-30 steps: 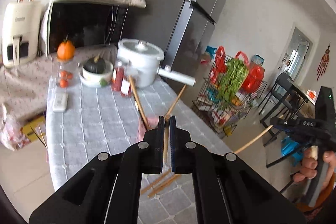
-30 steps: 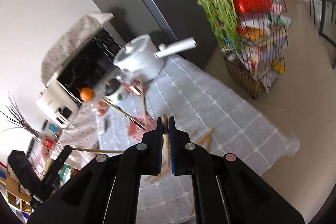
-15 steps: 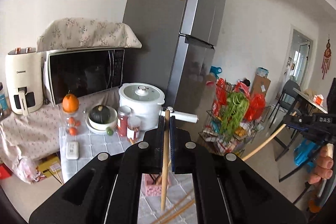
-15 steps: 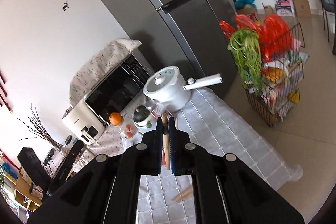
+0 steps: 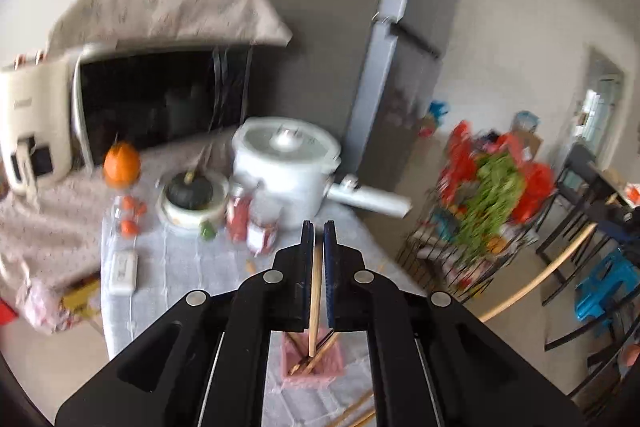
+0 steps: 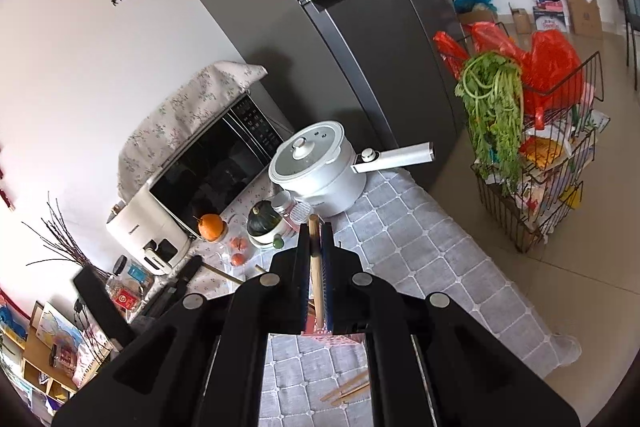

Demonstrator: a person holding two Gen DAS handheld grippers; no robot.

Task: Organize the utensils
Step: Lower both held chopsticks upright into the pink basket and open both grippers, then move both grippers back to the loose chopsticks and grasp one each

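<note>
We hold the left gripper [image 5: 316, 227] closed on a wooden chopstick [image 5: 315, 291] whose lower tip hangs over the pink holder [image 5: 312, 367], where other sticks already lean. The right gripper [image 6: 316, 225] likewise pinches a chopstick [image 6: 317, 275] above the holder's rim [image 6: 332, 338]. Loose chopsticks [image 6: 346, 391] lie on the grey tablecloth [image 6: 420, 267] near its front edge, well apart from the white pot [image 6: 316, 167].

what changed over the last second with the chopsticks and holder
Both tongs, left and right, lifted their chopsticks from low over the table to upright; the left one's tip now hangs over the pink holder. Both grips stayed shut; loose chopsticks stayed put.
</note>
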